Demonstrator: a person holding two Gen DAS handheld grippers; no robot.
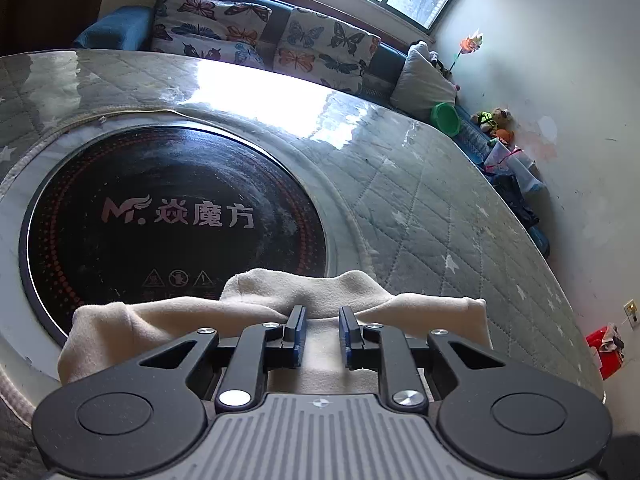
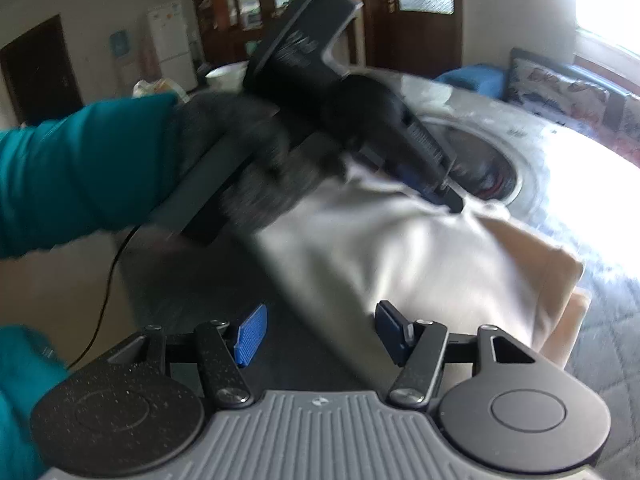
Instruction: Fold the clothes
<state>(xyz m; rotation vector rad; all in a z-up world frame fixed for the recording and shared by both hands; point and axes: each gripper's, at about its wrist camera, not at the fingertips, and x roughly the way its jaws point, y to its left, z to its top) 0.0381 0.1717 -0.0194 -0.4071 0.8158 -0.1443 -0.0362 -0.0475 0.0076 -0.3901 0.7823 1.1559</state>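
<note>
A cream garment (image 1: 140, 320) lies bunched at the near edge of a round quilted table (image 1: 440, 208). My left gripper (image 1: 322, 318) stands narrow with its tips down on the fabric. A ridge of cloth fills the gap, and wrinkles run out from both fingers. In the right wrist view the same left gripper (image 2: 448, 196), held by a grey-gloved hand (image 2: 240, 140) with a teal sleeve, pins a pucker near the garment's (image 2: 420, 264) far edge. My right gripper (image 2: 320, 336) is open at the near side. The garment's blurred left edge runs between its blue pads (image 2: 250, 334) without touching them.
A black round heater plate (image 1: 172, 208) with a logo sits in the table's middle, partly under the cloth. A sofa with butterfly cushions (image 1: 312, 44) lines the far side below a window. A red bucket (image 1: 602, 352) stands on the floor at the right. A black cable (image 2: 108, 280) hangs at the left.
</note>
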